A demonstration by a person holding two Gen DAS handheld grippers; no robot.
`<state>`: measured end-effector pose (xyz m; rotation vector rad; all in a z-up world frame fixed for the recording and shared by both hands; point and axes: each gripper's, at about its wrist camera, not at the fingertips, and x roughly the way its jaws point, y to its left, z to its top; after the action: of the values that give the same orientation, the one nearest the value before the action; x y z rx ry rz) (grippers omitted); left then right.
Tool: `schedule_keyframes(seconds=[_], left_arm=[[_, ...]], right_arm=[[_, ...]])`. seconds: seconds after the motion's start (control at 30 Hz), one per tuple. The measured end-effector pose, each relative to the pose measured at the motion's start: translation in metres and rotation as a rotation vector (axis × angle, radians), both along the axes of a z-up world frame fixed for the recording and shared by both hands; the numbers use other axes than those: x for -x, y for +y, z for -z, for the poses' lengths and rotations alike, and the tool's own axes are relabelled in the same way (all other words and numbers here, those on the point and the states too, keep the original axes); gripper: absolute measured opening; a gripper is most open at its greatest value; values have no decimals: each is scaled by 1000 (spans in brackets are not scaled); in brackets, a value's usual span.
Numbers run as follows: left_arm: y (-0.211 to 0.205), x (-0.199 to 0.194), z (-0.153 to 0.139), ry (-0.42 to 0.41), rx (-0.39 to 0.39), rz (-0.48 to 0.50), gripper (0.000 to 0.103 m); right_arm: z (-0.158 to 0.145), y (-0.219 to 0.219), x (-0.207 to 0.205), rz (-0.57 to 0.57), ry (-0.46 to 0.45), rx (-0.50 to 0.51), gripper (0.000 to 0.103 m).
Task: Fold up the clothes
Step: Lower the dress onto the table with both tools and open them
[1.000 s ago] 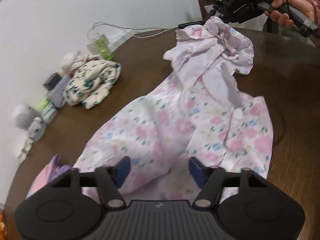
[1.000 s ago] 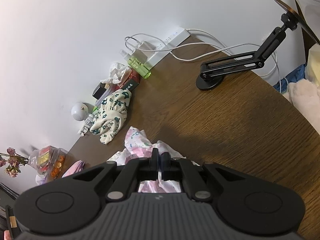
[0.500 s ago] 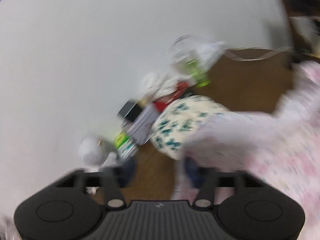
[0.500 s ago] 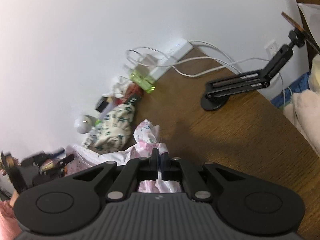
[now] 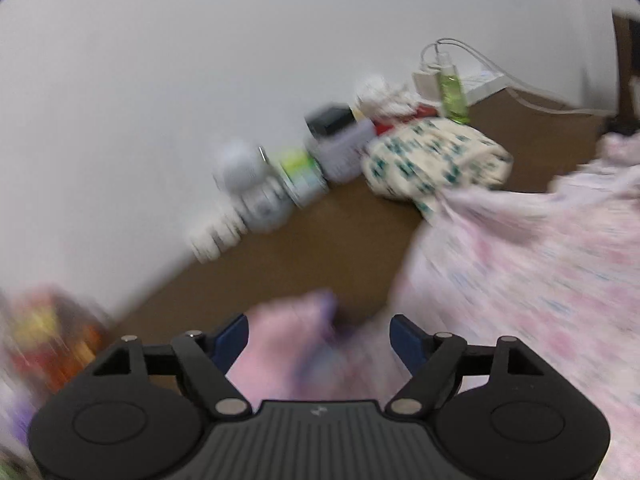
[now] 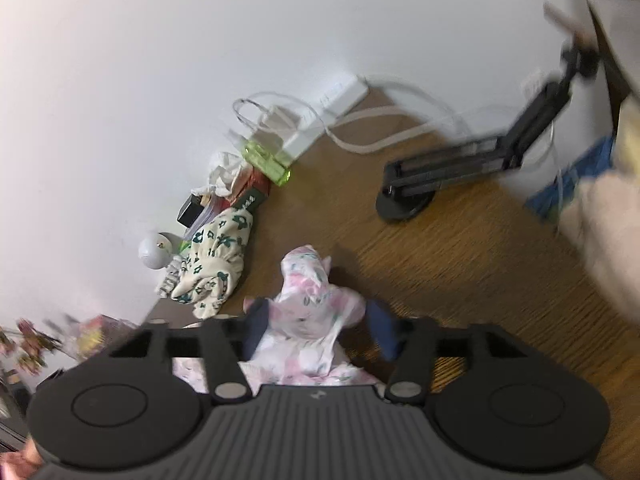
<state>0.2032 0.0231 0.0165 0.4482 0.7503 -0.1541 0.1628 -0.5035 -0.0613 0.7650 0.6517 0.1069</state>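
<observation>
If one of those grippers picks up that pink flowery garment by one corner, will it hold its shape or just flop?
Probably flop. The pink garment bunches in soft puckers between the open right gripper, so it looks thin and limp. It drapes loosely over the table in the left view, so the rest would likely hang and trail. It seems light, though blur hides detail.

1. A plain white wall (image 6: 160,80) runs behind the brown wood-grain tabletop (image 6: 460,280).
2. A white power strip (image 6: 332,108) with white cables (image 6: 380,140) lies along the wall.
3. A black stand (image 6: 460,172) sits on the tabletop near its far edge.
4. Light is soft and even.
</observation>
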Motion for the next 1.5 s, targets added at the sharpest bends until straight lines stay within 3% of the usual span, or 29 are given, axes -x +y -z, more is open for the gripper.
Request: schedule_keyframes(seconds=[0.13,0.23,0.4,0.43,0.67,0.73,0.93,1.0,1.03,1.1,1.13,1.2,1.3,1.4,1.47,1.5], left_arm=[[7,52,22,113,117,81,73],[-1,89,37,177,171,168,62],[-22,119,57,195,122,235,53],[-23,122,58,192,127,234,50],[-13,147,55,231,168,270,36],[-9,161,55,247,178,288,35],[-1,202,46,347,175,358,39],[2,204,35,320,155,349,46],[5,200,26,271,143,321,57],[13,184,9,162,147,233,71],[18,174,2,109,155,183,79],[23,151,-8,24,158,93,84],[15,119,-2,-9,56,15,87],[7,98,17,-10,-64,-3,87],[14,86,27,21,-47,-3,85],[19,82,30,38,-14,-2,84]], right_arm=[[-18,1,22,15,-42,89,65],[-29,33,34,-136,-56,215,65],[-23,110,43,-376,-53,436,55],[-19,121,42,-406,-54,450,50],[2,184,37,-613,-47,483,40],[7,198,45,-670,4,510,31],[-1,224,107,-874,72,530,27],[-9,225,120,-915,85,515,25],[-16,223,123,-917,74,500,26],[-39,217,116,-845,-18,501,31],[-48,219,107,-813,-62,522,41],[-64,226,88,-754,-147,574,53],[-70,261,51,-753,-199,666,91],[-58,310,20,-808,-209,831,93],[-46,334,3,-843,-187,902,91],[-41,340,-3,-852,-173,921,85]])
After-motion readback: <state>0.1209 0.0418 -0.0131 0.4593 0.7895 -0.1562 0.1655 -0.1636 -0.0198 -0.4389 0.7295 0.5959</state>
